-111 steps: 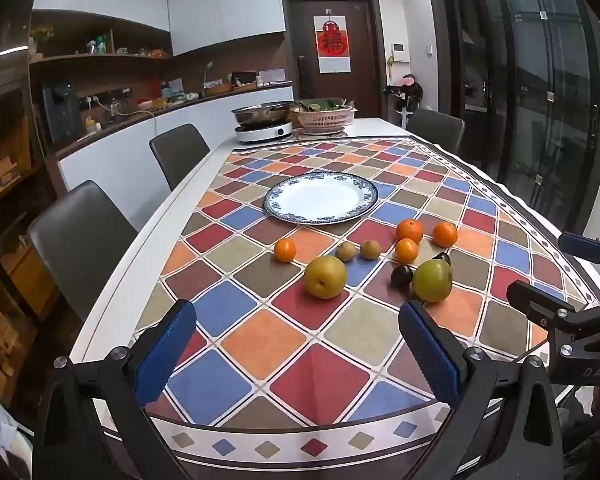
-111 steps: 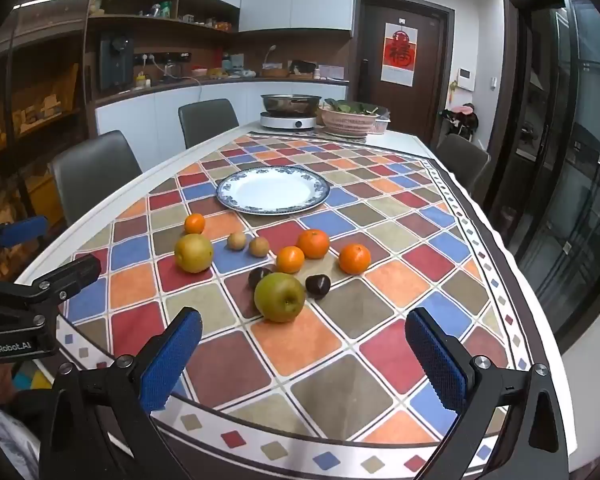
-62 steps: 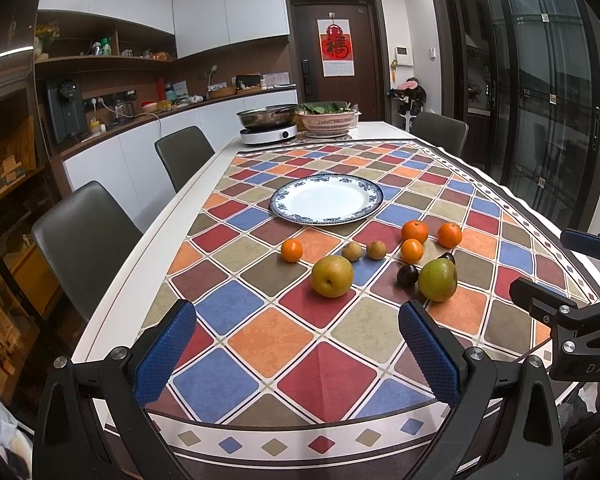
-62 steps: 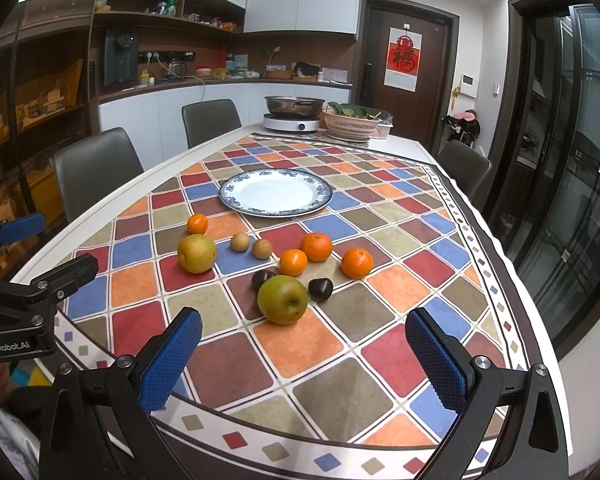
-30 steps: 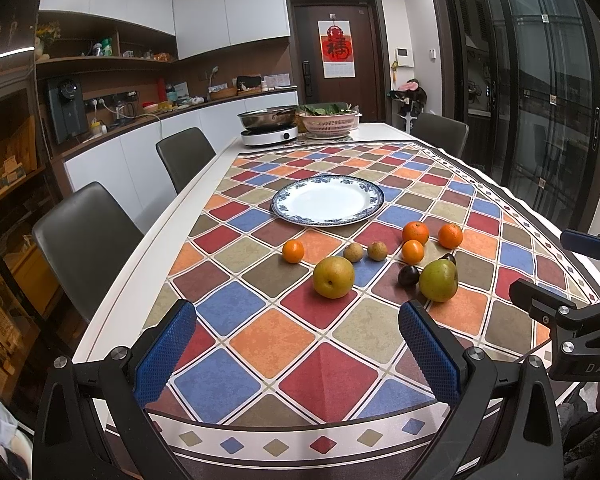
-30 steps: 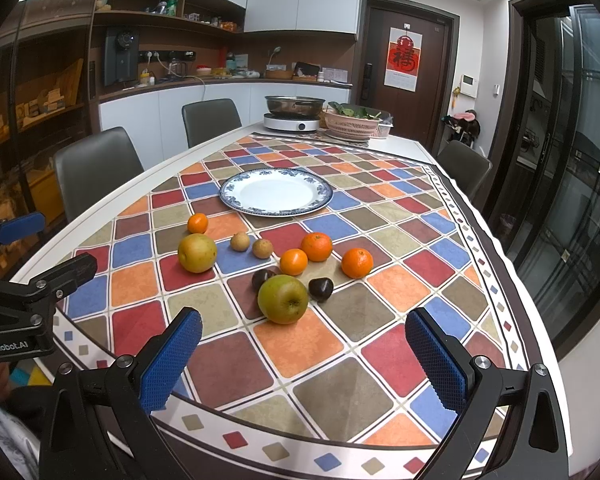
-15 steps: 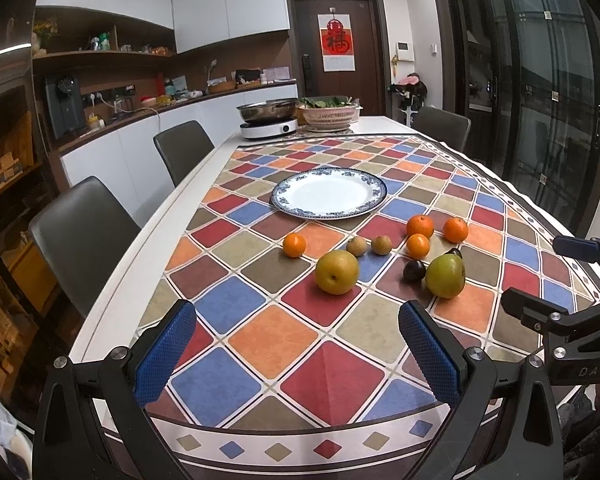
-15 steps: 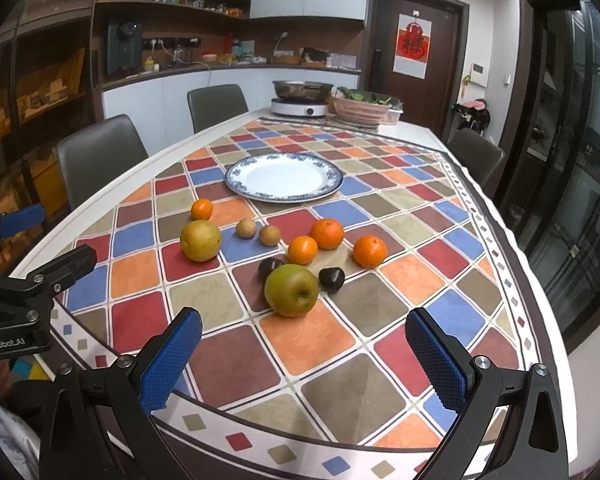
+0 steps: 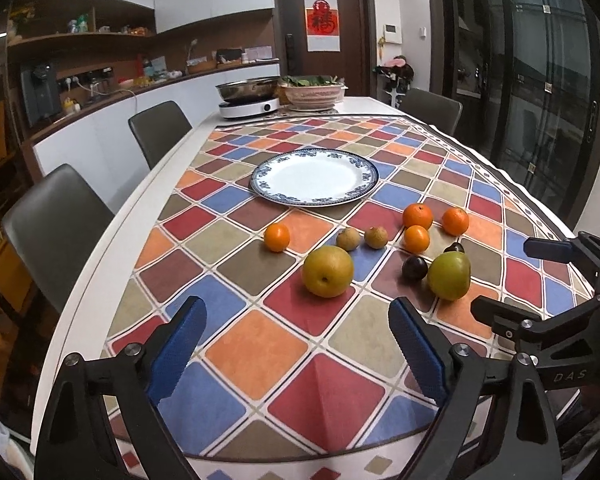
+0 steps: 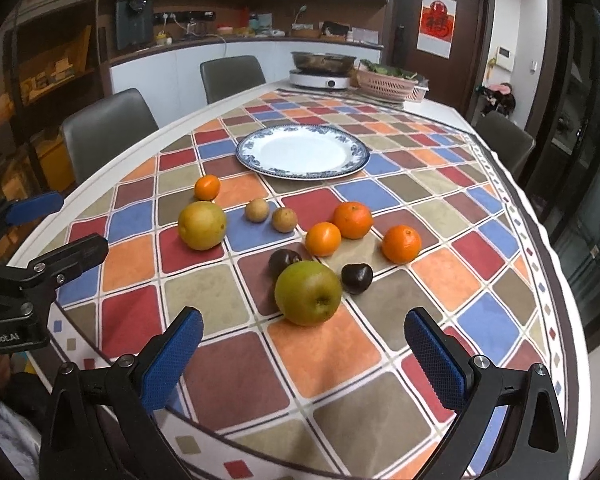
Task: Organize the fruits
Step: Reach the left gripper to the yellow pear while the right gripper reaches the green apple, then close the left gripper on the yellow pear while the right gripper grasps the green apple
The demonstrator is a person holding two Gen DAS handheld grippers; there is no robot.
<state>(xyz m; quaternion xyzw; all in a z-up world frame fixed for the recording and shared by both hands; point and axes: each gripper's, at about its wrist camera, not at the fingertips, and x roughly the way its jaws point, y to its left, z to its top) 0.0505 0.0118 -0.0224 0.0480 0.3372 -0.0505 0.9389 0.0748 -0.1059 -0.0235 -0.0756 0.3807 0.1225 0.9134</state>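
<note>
Loose fruit lies on the chequered tablecloth in front of an empty blue-rimmed plate (image 9: 315, 176) (image 10: 302, 152). A yellow pear (image 9: 327, 271) (image 10: 202, 225) sits on the left, a green apple (image 9: 449, 275) (image 10: 308, 293) on the right. Several oranges (image 10: 352, 219), two small brown fruits (image 10: 257, 210) and two dark plums (image 10: 357, 278) lie between them. My left gripper (image 9: 296, 354) is open and empty, near the table's front edge, facing the pear. My right gripper (image 10: 303, 360) is open and empty, just in front of the apple.
An induction cooker with a steel pan (image 9: 249, 96) and a pink basket of greens (image 9: 314, 94) stand at the table's far end. Grey chairs (image 9: 56, 216) line the left side, one at the far right (image 10: 504, 136). Each gripper shows at the edge of the other's view (image 9: 556, 312).
Both grippers have moved forward and lower over the table's front edge, so the fruit sits closer. Both stay open. No fruit has moved.
</note>
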